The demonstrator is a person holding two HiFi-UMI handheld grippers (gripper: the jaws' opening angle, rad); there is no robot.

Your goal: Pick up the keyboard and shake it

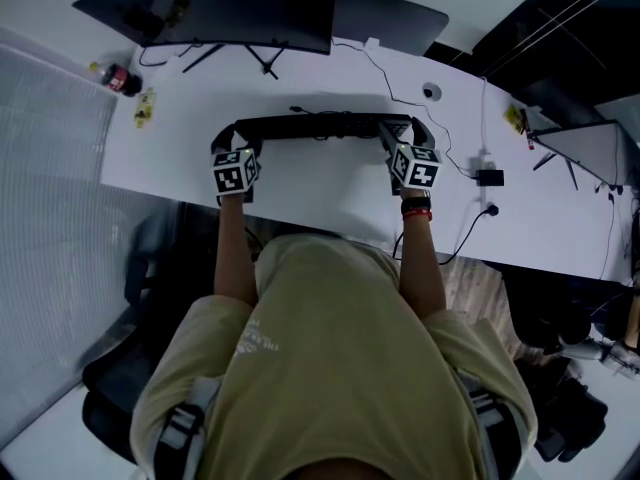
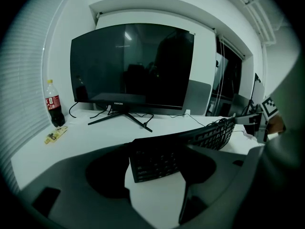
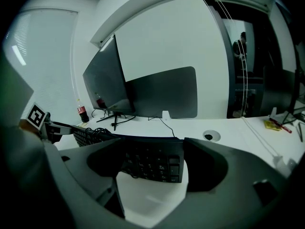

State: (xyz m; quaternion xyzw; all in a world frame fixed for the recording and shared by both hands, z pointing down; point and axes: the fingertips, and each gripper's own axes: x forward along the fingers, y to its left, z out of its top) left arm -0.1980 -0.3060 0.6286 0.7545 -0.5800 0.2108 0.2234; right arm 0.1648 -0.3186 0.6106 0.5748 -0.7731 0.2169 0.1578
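The black keyboard [image 1: 320, 126] hangs a little above the white desk [image 1: 330, 193], tilted so that the head view sees it almost edge-on. My left gripper [image 1: 230, 136] is shut on its left end, and my right gripper [image 1: 400, 130] is shut on its right end. The left gripper view has the keyboard's left end [image 2: 157, 161] wedged between the two dark jaws, keys facing the camera and bare desk beneath. The right gripper view has the number-pad end [image 3: 155, 165] between its jaws in the same way. The keyboard's cable lies bunched on top [image 3: 95, 133].
A dark monitor [image 1: 250, 8] on a stand is behind the keyboard. A cola bottle [image 1: 118, 78] and a snack packet [image 1: 145, 108] lie at the far left. A cable grommet [image 1: 431, 92] and a power adapter [image 1: 490, 177] with cables are to the right. An office chair [image 1: 150, 268] is at my left.
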